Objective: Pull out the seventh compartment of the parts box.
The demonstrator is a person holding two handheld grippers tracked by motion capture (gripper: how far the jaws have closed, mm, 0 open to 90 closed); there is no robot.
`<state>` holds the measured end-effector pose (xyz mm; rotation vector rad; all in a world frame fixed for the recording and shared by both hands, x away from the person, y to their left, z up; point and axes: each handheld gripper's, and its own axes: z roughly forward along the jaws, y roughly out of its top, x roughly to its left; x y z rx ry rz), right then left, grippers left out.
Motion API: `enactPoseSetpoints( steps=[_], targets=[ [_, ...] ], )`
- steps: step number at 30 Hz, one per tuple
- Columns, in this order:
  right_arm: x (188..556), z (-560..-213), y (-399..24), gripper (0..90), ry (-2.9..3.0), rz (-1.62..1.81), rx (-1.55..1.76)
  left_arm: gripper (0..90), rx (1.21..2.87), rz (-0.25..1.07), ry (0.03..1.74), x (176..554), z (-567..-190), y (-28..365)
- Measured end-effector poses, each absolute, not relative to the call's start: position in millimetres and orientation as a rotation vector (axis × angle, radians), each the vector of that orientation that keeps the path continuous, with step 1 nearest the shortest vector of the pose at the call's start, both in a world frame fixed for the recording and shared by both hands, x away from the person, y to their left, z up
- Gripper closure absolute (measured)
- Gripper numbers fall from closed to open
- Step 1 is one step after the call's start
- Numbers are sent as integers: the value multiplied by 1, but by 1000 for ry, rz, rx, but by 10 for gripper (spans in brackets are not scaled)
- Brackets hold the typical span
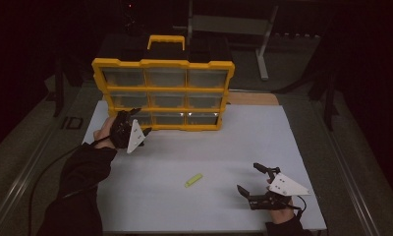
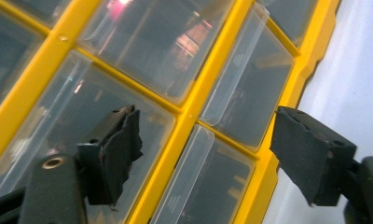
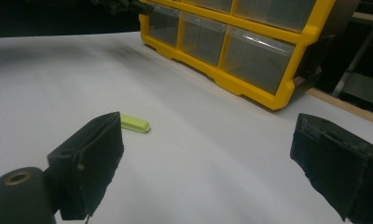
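A yellow organiser (image 1: 162, 64) with clear drawers stands upright at the back of the white board (image 1: 243, 137). My left gripper (image 1: 141, 121) is at its bottom-left drawer. In the left gripper view the jaws (image 2: 205, 135) stand apart in front of the drawer fronts, straddling a clear drawer lip (image 2: 189, 172) and a yellow divider, with no pad pressing on anything. A small yellow-green piece (image 1: 194, 180) lies flat on the board. My right gripper (image 1: 247, 177) hovers open to its right, and in its own view (image 3: 208, 140) the piece (image 3: 134, 123) lies beyond the left jaw.
The organiser (image 3: 250, 88) has a yellow carry handle (image 1: 166, 40) on top. A wooden strip (image 1: 253, 98) shows behind the board's far right. Dark surroundings and a metal frame (image 1: 263, 44) lie beyond the table. Cables trail from both grippers.
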<state>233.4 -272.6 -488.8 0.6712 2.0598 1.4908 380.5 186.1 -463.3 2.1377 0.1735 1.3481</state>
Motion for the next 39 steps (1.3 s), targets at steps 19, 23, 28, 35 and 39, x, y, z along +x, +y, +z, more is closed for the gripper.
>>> enactPoseSetpoints(
  steps=[19,23,28,35,39],
  targets=[
    [234,-490,-273,94,2075,1501,671,459,2279,1465,65,400,-479,179],
    [234,-490,-273,94,2078,1500,670,507,2309,1491,44,405,-481,178],
    [234,-488,-272,94,2065,1493,657,582,2336,1512,15,409,-483,179],
    [235,-490,-272,94,2077,1495,668,605,2350,1520,-3,410,-485,177],
    [235,-490,-271,94,2080,1493,664,605,2366,1527,-22,410,-484,176]
  ],
)
